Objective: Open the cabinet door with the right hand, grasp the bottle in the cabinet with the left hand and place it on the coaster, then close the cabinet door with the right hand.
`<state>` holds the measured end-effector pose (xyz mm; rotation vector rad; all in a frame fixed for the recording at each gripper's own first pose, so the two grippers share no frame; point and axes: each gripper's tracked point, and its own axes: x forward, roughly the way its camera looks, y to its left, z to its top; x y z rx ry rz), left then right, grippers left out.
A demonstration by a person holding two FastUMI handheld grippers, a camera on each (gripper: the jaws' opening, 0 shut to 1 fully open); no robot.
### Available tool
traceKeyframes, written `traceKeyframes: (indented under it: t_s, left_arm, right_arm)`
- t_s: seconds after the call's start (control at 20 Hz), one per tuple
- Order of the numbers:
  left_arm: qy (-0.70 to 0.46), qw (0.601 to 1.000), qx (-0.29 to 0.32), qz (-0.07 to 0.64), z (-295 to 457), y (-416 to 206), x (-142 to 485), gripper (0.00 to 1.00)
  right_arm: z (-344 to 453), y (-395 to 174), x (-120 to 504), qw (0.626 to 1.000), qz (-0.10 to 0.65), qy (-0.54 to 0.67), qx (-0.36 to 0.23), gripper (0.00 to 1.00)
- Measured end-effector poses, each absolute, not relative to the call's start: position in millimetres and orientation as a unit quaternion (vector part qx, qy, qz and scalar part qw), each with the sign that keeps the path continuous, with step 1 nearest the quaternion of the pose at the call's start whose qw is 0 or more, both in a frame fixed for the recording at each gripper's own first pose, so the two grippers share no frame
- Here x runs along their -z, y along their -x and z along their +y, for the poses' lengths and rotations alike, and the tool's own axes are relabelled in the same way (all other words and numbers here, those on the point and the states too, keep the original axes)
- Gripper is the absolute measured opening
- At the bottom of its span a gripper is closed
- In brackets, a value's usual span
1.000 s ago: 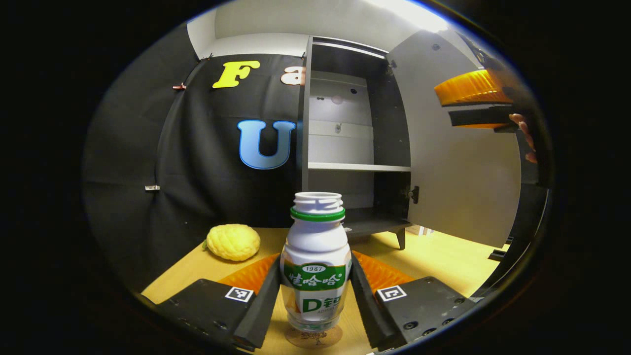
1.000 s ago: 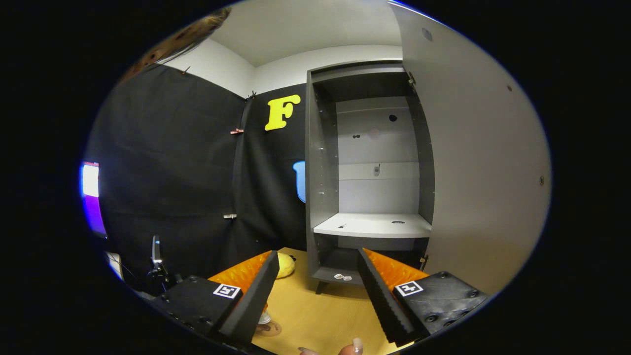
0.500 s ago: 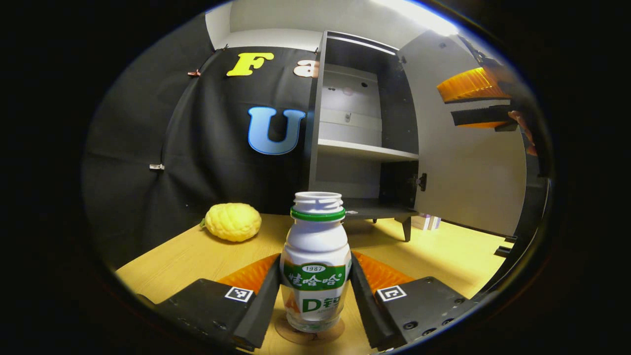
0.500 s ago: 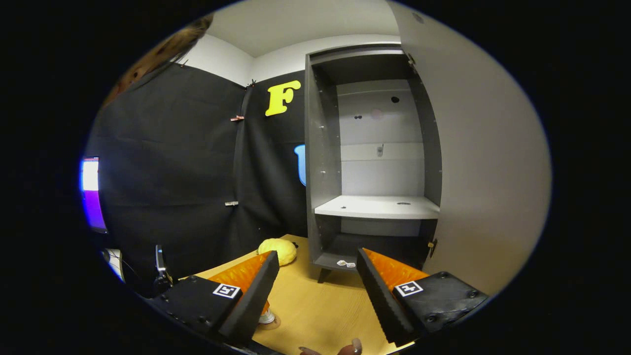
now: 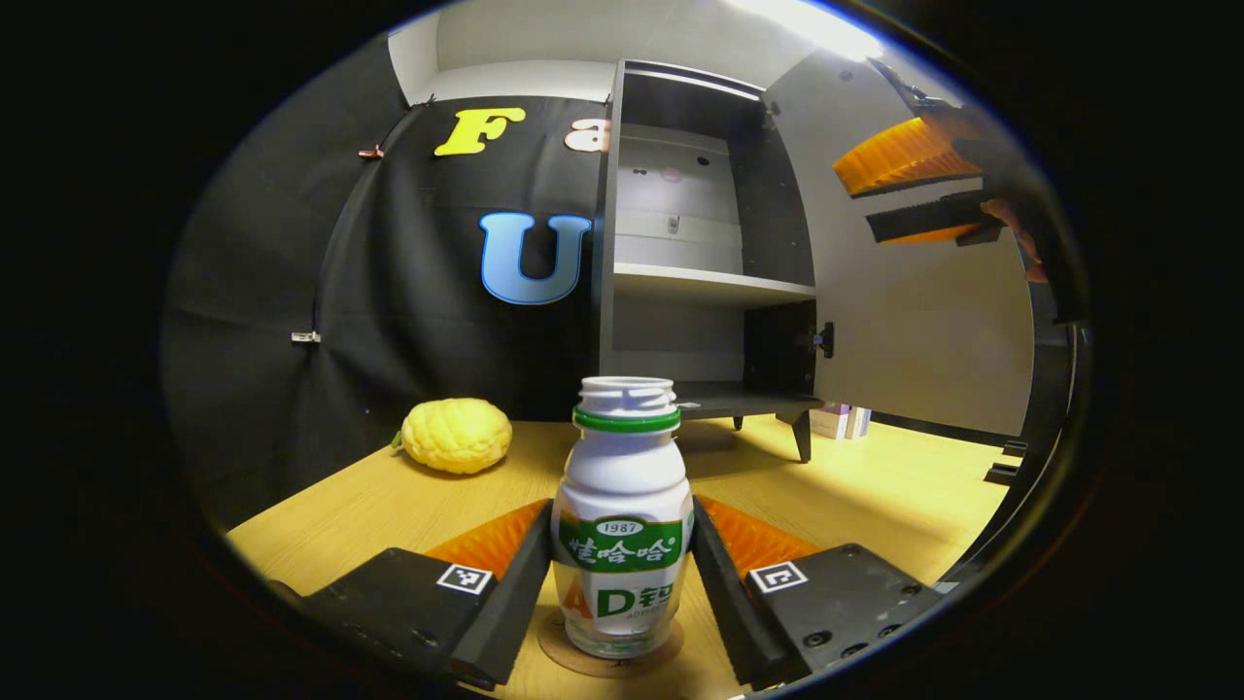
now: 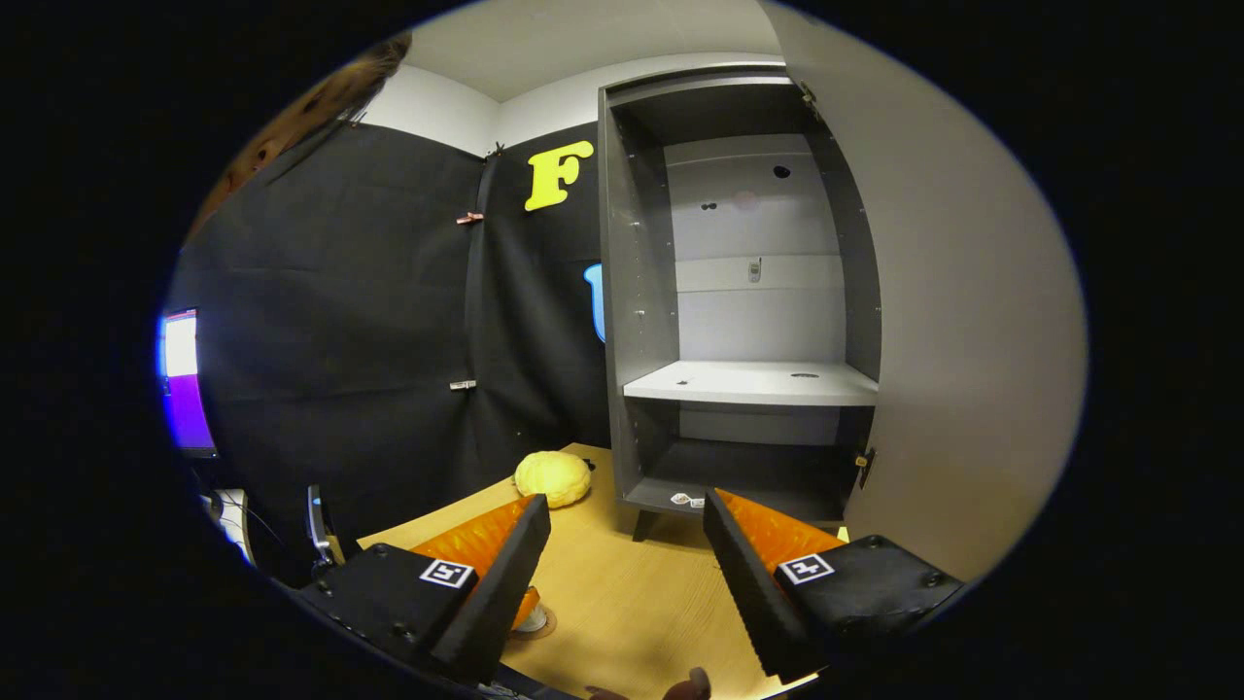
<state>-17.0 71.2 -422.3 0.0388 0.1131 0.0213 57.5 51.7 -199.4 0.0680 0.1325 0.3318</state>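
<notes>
Bottle (image 5: pixel 622 515), white plastic with a green neck ring, an open threaded mouth and a label whose green band carries "1987", stands upright on the round brown coaster (image 5: pixel 610 653) on the wooden table (image 5: pixel 875 496), both fingers of the left gripper (image 5: pixel 620 574) pressing its sides. Behind it sit a bumpy yellow fruit (image 5: pixel 457 436) and the grey cabinet (image 5: pixel 705 282), its door (image 5: pixel 923 321) swung open. The right gripper (image 6: pixel 622 574) hangs level before the cabinet, fingers apart and holding nothing.

I get sharp frames, no motion blur. Bright glare from a ceiling light (image 5: pixel 821 27) overhead in left gripper view. Table (image 5: pixel 408 501) well lit; cabinet (image 6: pixel 739 292) casts a soft shadow underneath. Heavy fisheye bending, edges dim.
</notes>
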Motion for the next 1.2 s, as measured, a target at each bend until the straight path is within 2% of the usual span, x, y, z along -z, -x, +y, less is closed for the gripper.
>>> traceKeyframes:
  t_s: [0.3, 0.7, 0.95, 1.0, 1.2]
  left_arm:
    - [-0.028, 0.998, -0.024, 0.054, 70.5, 16.4, 416.1, 0.86]
    - [-0.064, 0.997, 0.006, 0.035, 55.2, -3.4, 363.7, 0.86]
    - [-0.075, 0.997, 0.027, 0.011, 38.2, -8.9, 298.6, 0.86]
    - [-0.067, 0.997, 0.036, 0.008, 32.6, -9.0, 282.4, 0.86]
    - [-0.064, 0.995, 0.075, 0.0, 10.2, -7.3, 212.7, 0.86]
  right_arm:
    - [50.1, -58.9, 199.2, 0.983, 0.068, -0.031, -0.168, 0.98]
    - [36.2, -52.7, 173.4, 0.987, 0.056, -0.023, -0.151, 0.98]
    - [21.8, -41.3, 133.2, 0.99, 0.032, -0.022, -0.138, 0.98]
    - [17.7, -37.1, 124.9, 0.99, 0.028, -0.019, -0.134, 1.0]
    - [7.7, -8.7, 94.8, 0.99, 0.013, 0.012, -0.137, 0.98]
